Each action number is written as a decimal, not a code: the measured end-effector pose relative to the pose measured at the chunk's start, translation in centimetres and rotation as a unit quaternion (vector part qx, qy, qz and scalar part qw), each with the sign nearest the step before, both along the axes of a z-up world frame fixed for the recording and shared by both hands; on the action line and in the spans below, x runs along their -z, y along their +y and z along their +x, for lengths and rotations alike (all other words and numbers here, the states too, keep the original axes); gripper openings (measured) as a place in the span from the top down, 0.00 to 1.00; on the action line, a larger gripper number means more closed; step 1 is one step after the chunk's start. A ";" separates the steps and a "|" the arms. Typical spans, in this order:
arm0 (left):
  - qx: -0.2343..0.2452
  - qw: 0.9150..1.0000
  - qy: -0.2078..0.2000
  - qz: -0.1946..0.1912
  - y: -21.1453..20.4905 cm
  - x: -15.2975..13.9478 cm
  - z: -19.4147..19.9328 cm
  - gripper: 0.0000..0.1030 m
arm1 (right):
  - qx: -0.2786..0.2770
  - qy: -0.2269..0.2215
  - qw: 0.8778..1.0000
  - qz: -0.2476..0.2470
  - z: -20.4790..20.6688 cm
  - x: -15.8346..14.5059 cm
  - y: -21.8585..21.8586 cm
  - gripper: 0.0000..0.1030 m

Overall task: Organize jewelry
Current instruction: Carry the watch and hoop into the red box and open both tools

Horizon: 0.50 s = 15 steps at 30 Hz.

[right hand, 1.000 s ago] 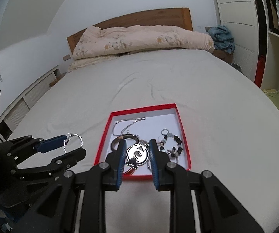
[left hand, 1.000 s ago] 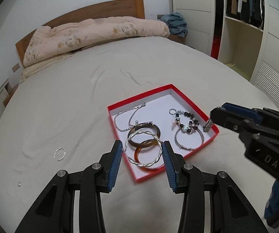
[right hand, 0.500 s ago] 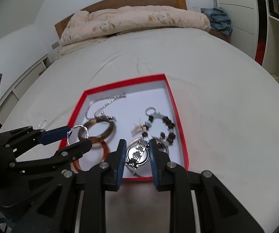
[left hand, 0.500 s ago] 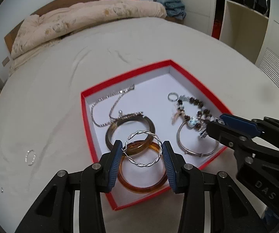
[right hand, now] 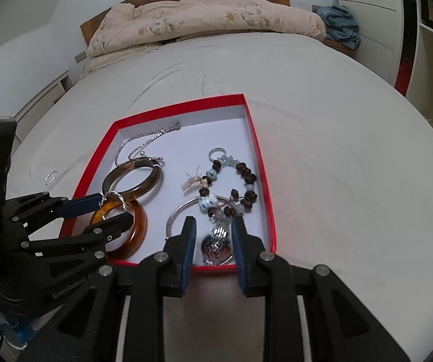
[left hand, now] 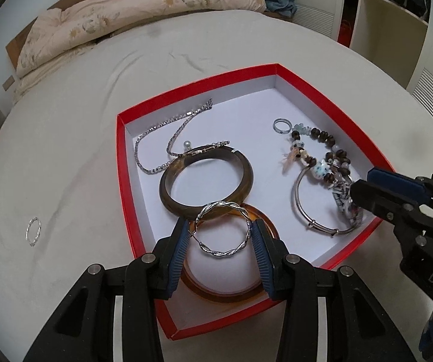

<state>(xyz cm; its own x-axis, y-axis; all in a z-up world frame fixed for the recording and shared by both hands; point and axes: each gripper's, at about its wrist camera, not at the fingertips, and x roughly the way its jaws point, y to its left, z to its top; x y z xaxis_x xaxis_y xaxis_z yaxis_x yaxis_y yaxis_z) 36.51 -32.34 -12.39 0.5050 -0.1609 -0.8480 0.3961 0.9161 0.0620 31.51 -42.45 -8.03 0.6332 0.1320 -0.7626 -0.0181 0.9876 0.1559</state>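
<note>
Red-rimmed tray [left hand: 121, 163] set on a bed [left hand: 65, 138], white inside. Held within: chain [left hand: 168, 138] far left, dark bangle [left hand: 206, 178], amber bangle [left hand: 264, 226] nearest, beaded bracelet [left hand: 322, 154] and plain hoop [left hand: 304, 208] right. Twisted silver ring [left hand: 222, 229] is clamped in the left gripper [left hand: 221, 238] above the amber bangle. Silver pendant [right hand: 216, 246] is pinched in the narrow right gripper [right hand: 213, 241] at the near right corner. Small ring [left hand: 33, 231] lies left of the tray.

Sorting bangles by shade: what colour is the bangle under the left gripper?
Translucent amber-orange bangle, clearest in the right wrist view.
</note>
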 end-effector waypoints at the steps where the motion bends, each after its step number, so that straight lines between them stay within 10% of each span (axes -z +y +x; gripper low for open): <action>1: -0.001 1.000 0.001 0.000 0.0 -0.1 0.0 0.59 | 0.000 0.000 1.000 -0.001 -0.1 -0.1 0.0 0.77; 15: 0.003 0.999 -0.037 -0.007 0.9 -6.0 -4.0 0.58 | 0.023 -0.015 1.000 0.000 -3.9 -3.7 -1.1 0.70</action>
<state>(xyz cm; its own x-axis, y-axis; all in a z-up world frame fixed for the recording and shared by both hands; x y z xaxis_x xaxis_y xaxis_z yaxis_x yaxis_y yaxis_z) 32.52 -31.49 -6.44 0.5657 -0.1754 -0.8057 0.3970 0.9143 0.0797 27.65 -43.53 -4.32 0.6619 0.1020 -0.7426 0.0231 0.9875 0.1562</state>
